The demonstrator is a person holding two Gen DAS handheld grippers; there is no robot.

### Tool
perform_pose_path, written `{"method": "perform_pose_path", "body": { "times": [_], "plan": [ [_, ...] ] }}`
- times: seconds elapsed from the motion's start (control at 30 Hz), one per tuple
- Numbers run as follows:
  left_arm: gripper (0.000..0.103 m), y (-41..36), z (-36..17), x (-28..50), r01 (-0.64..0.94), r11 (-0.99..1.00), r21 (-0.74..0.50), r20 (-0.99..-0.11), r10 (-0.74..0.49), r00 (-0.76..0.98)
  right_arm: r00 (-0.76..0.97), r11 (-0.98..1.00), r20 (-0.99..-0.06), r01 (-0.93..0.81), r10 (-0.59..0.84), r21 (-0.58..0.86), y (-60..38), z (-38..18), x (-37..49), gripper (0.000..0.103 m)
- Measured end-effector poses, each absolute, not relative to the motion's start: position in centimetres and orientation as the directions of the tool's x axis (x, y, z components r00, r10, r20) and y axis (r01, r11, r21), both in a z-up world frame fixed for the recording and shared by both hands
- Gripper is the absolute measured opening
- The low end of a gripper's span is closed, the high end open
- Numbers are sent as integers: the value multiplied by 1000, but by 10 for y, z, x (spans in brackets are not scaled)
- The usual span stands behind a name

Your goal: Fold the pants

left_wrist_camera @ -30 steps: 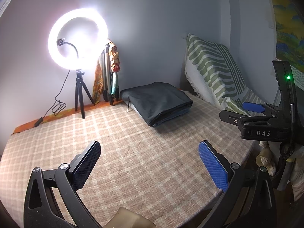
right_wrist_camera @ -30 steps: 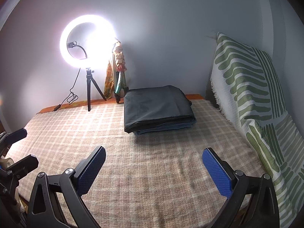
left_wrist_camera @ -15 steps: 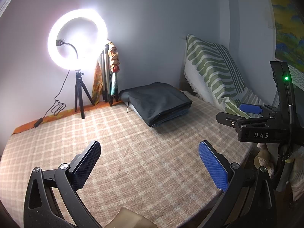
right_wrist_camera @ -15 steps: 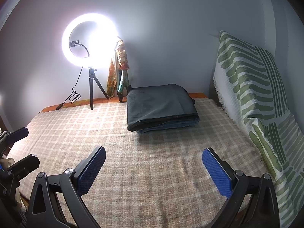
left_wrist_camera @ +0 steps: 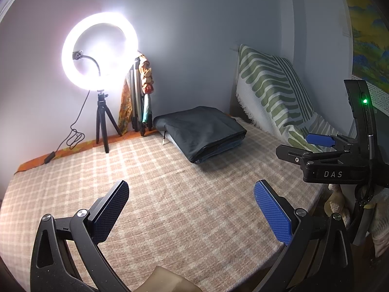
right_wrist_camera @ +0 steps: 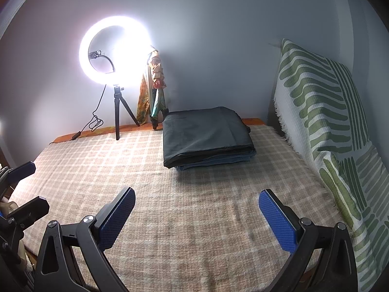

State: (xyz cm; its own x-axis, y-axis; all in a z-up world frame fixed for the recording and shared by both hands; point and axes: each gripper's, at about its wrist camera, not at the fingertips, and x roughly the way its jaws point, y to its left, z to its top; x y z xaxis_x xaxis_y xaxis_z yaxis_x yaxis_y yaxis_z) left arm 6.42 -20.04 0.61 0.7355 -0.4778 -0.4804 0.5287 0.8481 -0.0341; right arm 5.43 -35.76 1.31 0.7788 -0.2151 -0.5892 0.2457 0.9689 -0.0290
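A stack of folded pants, dark grey on top and blue below [left_wrist_camera: 201, 132], lies at the far side of the bed [right_wrist_camera: 209, 133]. My left gripper [left_wrist_camera: 192, 209] is open and empty above the checked bedspread [left_wrist_camera: 170, 194], well short of the stack. My right gripper [right_wrist_camera: 197, 216] is open and empty too, nearer the bed's front edge. The right gripper also shows in the left wrist view [left_wrist_camera: 313, 146] at the right. The left gripper shows at the left edge of the right wrist view [right_wrist_camera: 24, 187].
A lit ring light on a small tripod [right_wrist_camera: 116, 56] stands at the back left with its cable trailing. A folded tripod draped with cloth [right_wrist_camera: 155, 90] leans on the wall. A green-striped throw [right_wrist_camera: 328, 121] covers the headboard at the right.
Both grippers have drifted slightly; the right wrist view has shifted a little so the stack sits further right. Both stay open and empty.
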Motion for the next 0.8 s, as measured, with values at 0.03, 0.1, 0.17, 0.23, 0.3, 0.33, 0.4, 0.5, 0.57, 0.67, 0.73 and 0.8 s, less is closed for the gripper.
{"method": "perform_pose_path", "body": {
  "times": [0.03,0.1,0.17,0.23,0.3,0.33,0.4,0.5,0.57,0.67,0.73,0.8],
  "plan": [
    [102,-200,6,64,529,848,-34,-481,-478,735,778,969,-590,246,-215,-29,-358,13,54,103],
    [102,-200,6,64,529,848,-34,-480,-477,736,777,969,-592,246,-214,-27,-357,12,55,103],
    [102,-200,6,64,529,848,-34,-480,-478,736,776,969,-594,246,-212,-24,-357,11,55,103],
    [102,-200,6,64,529,848,-35,-481,-478,735,776,969,-596,245,-209,-21,-356,10,55,103],
    [102,-200,5,65,526,850,-35,-482,-476,736,776,969,-596,245,-207,-18,-355,10,55,103],
    [102,-200,5,65,524,851,-36,-483,-474,736,776,969,-596,246,-207,-17,-355,11,55,103],
    [102,-199,4,66,521,853,-37,-483,-472,738,776,969,-596,246,-207,-17,-355,10,55,103],
    [102,-199,4,66,518,854,-38,-484,-469,739,775,969,-598,245,-205,-14,-356,10,55,103],
    [102,-198,3,68,514,857,-37,-482,-466,742,774,970,-600,244,-201,-10,-357,10,56,103],
    [102,-198,2,70,515,856,-40,-484,-468,740,772,970,-605,243,-197,-6,-357,8,57,103],
    [102,-198,2,69,516,856,-35,-483,-466,741,770,971,-608,241,-195,-6,-357,7,58,103],
    [102,-199,1,69,519,854,-30,-482,-468,741,768,971,-611,239,-193,-6,-357,6,59,103]
  ]
}}
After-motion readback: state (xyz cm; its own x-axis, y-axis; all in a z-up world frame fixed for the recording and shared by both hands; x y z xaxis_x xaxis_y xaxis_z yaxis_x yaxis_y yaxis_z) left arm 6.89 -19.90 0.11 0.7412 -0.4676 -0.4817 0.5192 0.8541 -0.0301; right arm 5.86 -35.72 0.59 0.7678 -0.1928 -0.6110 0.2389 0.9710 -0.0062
